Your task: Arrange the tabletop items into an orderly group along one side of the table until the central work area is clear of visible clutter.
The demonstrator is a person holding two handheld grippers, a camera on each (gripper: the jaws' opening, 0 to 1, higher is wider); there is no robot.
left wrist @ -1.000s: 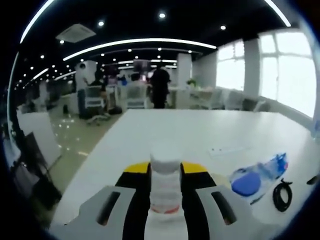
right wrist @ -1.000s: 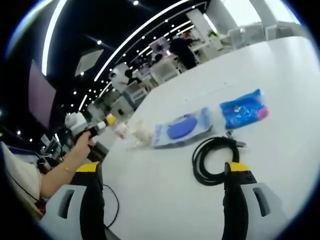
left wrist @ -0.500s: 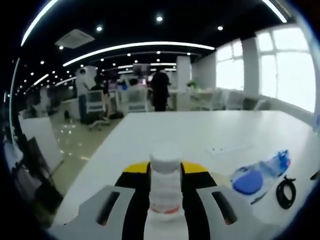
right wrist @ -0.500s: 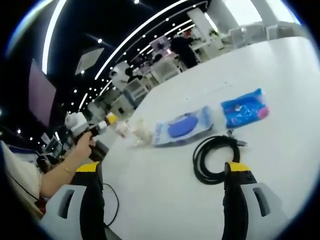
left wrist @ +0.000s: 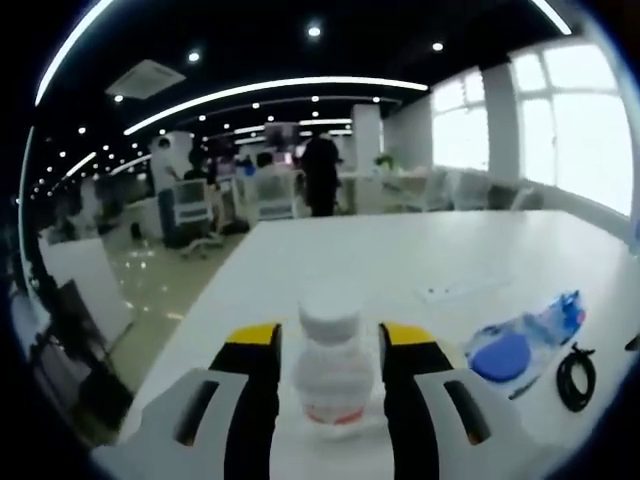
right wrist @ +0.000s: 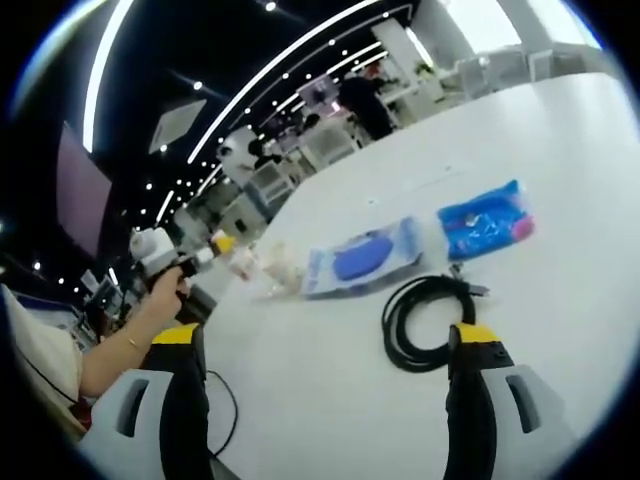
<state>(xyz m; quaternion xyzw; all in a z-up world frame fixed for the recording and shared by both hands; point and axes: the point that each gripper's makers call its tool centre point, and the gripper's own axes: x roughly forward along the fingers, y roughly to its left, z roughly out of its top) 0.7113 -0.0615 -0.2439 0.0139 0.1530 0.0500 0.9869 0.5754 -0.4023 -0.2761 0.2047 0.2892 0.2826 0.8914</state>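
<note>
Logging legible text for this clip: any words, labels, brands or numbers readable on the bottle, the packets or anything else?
None can be read.
Small bottle between the left tongs: reddish label band, too blurred.
Blue round-item packet: no legible print.
Blue packet: print too blurred.
</note>
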